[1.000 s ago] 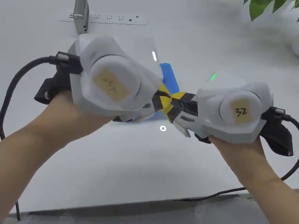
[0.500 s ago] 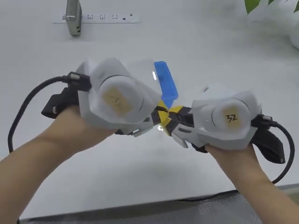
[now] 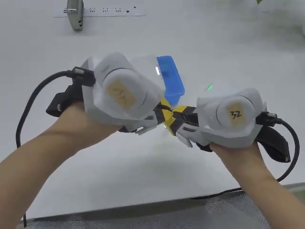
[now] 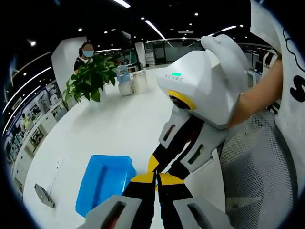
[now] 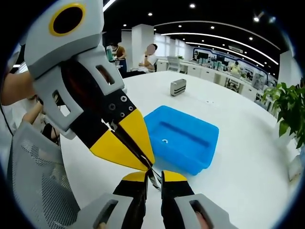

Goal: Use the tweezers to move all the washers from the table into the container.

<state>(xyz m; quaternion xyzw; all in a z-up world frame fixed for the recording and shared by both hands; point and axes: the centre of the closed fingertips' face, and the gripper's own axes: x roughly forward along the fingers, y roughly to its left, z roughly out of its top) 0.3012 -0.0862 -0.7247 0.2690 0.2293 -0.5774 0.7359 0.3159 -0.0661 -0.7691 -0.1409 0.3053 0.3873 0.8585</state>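
My left gripper [image 3: 167,110] and right gripper [image 3: 174,115] meet tip to tip above the white table [image 3: 143,162]. In the right gripper view, thin dark tweezers [image 5: 136,149] run out from between the left gripper's [image 5: 148,164] yellow jaws. Their end sits between my right gripper's [image 5: 153,177] own jaws. In the left gripper view its jaws [image 4: 156,177] are pressed together, with the right gripper [image 4: 153,164] touching from above. The blue container [image 3: 170,78] lies just behind the grippers, and one washer [image 5: 165,141] rests inside it.
A power strip [image 3: 100,10] and a grey adapter [image 3: 72,12] lie at the table's far edge. A potted plant [image 5: 286,107] stands at the far right. A mesh chair [image 3: 214,214] sits below the near edge. Black cables [image 3: 33,102] trail from both grippers.
The grippers stay pressed tip to tip. A small washer that lay on the table just below their tips is now covered by them. The head camera has shifted.
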